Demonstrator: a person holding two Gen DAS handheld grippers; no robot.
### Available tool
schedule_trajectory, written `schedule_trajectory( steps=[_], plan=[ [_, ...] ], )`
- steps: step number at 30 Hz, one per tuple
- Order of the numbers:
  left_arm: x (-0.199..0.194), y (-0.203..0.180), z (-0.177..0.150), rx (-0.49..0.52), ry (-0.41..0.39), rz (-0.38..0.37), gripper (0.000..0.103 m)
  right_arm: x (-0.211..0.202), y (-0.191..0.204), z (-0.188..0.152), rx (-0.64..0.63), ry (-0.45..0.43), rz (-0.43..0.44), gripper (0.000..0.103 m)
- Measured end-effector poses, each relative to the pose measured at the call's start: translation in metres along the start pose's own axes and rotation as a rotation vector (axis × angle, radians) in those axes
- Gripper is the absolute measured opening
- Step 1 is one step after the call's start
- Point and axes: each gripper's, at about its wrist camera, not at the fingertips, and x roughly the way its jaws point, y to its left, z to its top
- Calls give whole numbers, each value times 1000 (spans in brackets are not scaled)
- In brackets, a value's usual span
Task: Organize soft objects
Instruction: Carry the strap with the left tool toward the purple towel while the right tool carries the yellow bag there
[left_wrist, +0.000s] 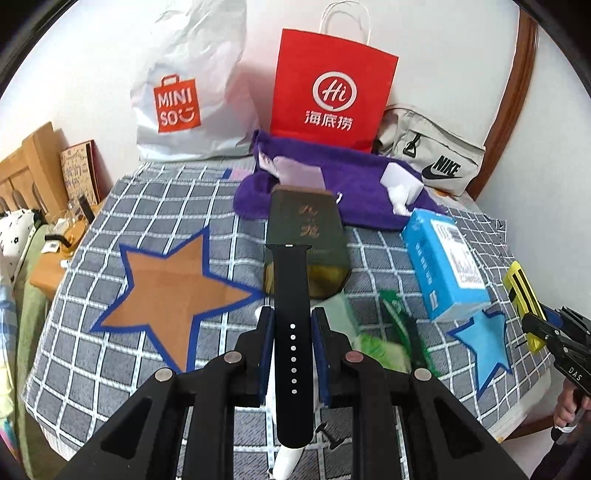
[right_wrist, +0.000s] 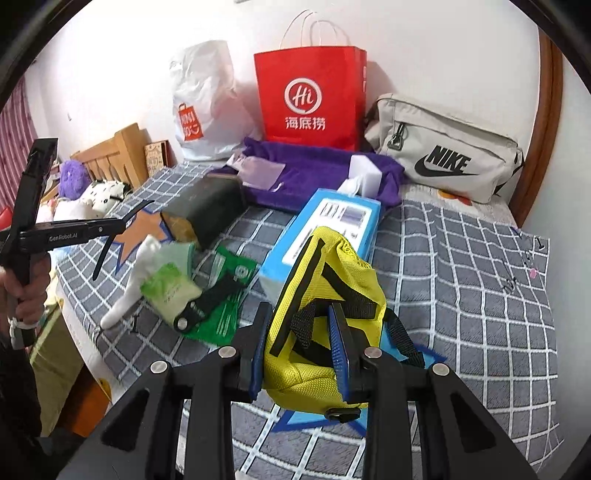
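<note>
My left gripper (left_wrist: 292, 325) is shut on a black watch strap (left_wrist: 291, 295) and holds it above the checked cloth (left_wrist: 110, 369), near the orange star (left_wrist: 170, 291). My right gripper (right_wrist: 301, 321) is shut on a yellow pouch (right_wrist: 325, 295) with black straps, held above the blue star (right_wrist: 406, 354). The pouch also shows at the right edge of the left wrist view (left_wrist: 524, 306). A purple towel (right_wrist: 314, 173) lies at the back. A white soft toy (right_wrist: 133, 284) and a green wipes pack (right_wrist: 170, 291) lie at the left.
A dark green box (left_wrist: 306, 236), a blue box (left_wrist: 443, 266) and a green packet (right_wrist: 229, 295) lie on the cloth. A Miniso bag (left_wrist: 184, 92), a red paper bag (left_wrist: 328, 92) and a grey Nike bag (left_wrist: 432, 158) stand along the wall. A wooden bed frame (right_wrist: 122, 155) is at the left.
</note>
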Motion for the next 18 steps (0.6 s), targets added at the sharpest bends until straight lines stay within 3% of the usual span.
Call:
schedule_trajectory(
  steps=[18],
  plan=[
    [5, -7, 62, -16, -53, 18, 20, 21, -18, 73, 19, -39, -25, 30]
  ],
)
